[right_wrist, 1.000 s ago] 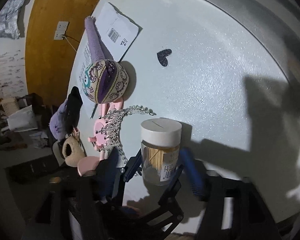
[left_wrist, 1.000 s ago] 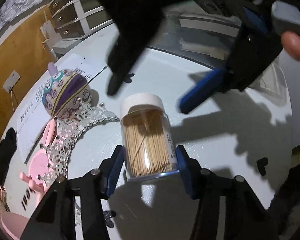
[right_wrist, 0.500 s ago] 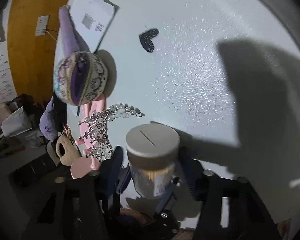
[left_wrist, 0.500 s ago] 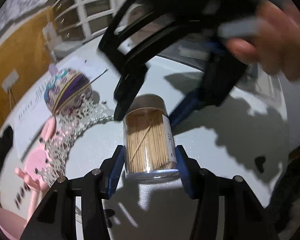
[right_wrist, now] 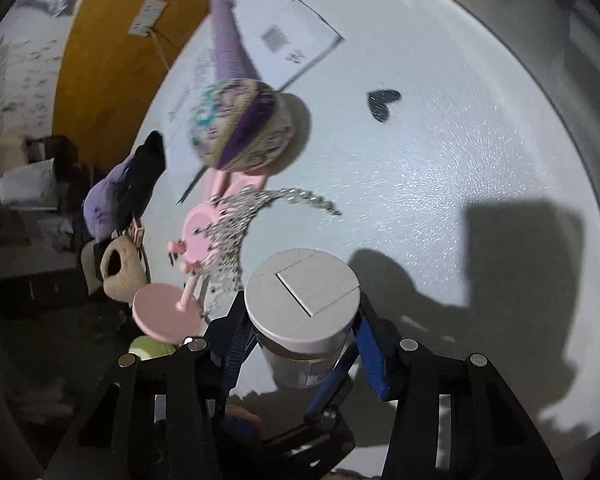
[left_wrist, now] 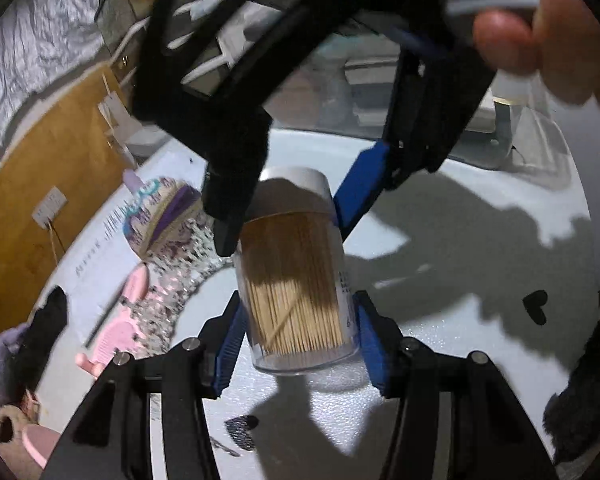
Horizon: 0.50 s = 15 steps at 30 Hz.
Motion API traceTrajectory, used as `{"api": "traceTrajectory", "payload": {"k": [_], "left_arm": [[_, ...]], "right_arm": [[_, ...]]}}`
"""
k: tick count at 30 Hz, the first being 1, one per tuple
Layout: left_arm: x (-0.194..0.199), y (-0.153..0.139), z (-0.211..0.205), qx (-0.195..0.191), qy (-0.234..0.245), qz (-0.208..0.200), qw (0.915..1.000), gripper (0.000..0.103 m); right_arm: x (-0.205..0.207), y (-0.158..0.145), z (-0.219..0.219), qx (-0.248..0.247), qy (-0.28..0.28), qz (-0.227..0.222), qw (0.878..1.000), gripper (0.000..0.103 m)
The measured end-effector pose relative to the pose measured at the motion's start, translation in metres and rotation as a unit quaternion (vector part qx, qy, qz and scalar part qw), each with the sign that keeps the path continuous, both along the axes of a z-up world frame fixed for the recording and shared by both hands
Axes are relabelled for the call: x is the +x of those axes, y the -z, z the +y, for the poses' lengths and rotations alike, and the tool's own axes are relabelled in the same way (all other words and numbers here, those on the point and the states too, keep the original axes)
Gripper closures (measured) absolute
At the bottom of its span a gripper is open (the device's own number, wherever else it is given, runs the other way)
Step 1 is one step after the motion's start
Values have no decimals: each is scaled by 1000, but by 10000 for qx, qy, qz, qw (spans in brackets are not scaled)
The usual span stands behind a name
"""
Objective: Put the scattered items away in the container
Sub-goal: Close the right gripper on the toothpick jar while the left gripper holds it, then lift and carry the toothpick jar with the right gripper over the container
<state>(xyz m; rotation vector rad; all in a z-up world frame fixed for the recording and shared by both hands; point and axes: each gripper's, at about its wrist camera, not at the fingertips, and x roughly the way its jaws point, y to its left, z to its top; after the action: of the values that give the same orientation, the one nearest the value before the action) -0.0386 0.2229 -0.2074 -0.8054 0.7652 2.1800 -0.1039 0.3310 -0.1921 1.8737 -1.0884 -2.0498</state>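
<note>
On the white table [right_wrist: 480, 152], toothpick jar [left_wrist: 296, 276] pinched by left gripper [left_wrist: 298, 344], right gripper [right_wrist: 300, 344] pinching its lid, label unreadable.

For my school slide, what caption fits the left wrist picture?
Left gripper holds a toothpick jar while the right gripper reaches its lid.

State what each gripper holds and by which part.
Both grip the toothpick jar. The left gripper clamps its lower body; the right gripper sits at the white lid end, though contact there is less clear.
</note>
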Motion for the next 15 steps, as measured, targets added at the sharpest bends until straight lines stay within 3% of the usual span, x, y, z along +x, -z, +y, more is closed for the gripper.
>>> {"api": "traceTrajectory", "payload": {"k": [8,15], "left_arm": [[20,-47,-4,344,-4,933,9950,51],[31,-102,13,611,302,2013,9772,51]], "right_arm": [[19,-72,-7,434,-44,842,9955,52],[43,-156,5,873,18,1674,9820,52]]}}
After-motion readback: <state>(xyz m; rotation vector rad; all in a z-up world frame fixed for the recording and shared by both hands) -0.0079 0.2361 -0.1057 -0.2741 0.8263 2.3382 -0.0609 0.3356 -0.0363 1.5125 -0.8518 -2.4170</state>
